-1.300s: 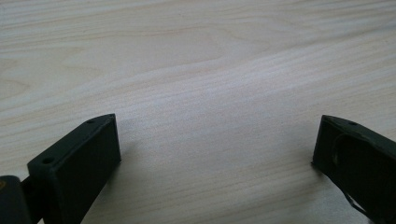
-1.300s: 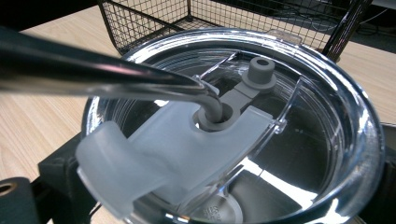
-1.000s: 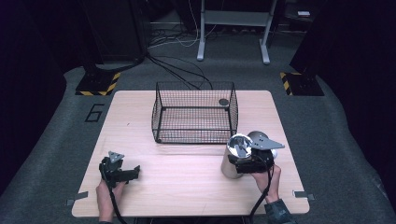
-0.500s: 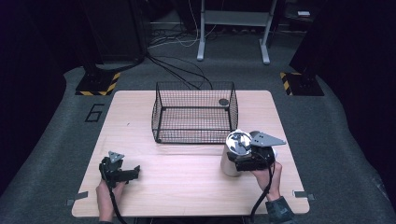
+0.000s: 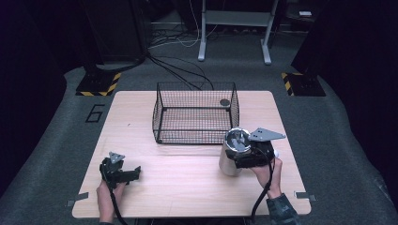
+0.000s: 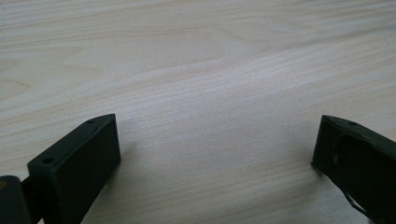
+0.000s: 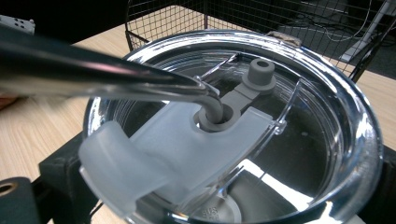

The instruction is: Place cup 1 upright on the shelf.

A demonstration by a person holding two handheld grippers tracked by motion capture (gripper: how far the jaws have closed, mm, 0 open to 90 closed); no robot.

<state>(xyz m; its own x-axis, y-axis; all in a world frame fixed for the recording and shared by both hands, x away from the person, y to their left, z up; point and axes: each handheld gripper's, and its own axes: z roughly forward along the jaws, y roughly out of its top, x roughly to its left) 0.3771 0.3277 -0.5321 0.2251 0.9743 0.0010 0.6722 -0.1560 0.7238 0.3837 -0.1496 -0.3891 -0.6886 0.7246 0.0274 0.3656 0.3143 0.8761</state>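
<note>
Overhead light brightens the pale wooden table (image 5: 187, 178) amid dark surroundings; between the right jaws, glare streaks the clear plastic lid (image 7: 299, 154) (its bent metal straw (image 7: 93, 70) blurred).

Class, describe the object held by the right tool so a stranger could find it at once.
On the wooden table, look just right of the wire basket's near corner. There stands a steel tumbler, gripped by the right tool; its clear lid and bent metal straw mark it out.

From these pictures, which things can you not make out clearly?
- Right gripper, right gripper view: the tumbler hides its fingers, so where they press its wall is unseen.
- Metal straw, same view: its upper end is blurred and cut by the left edge.
- Dark round thing in the wire basket, high view: too small to identify.
</note>
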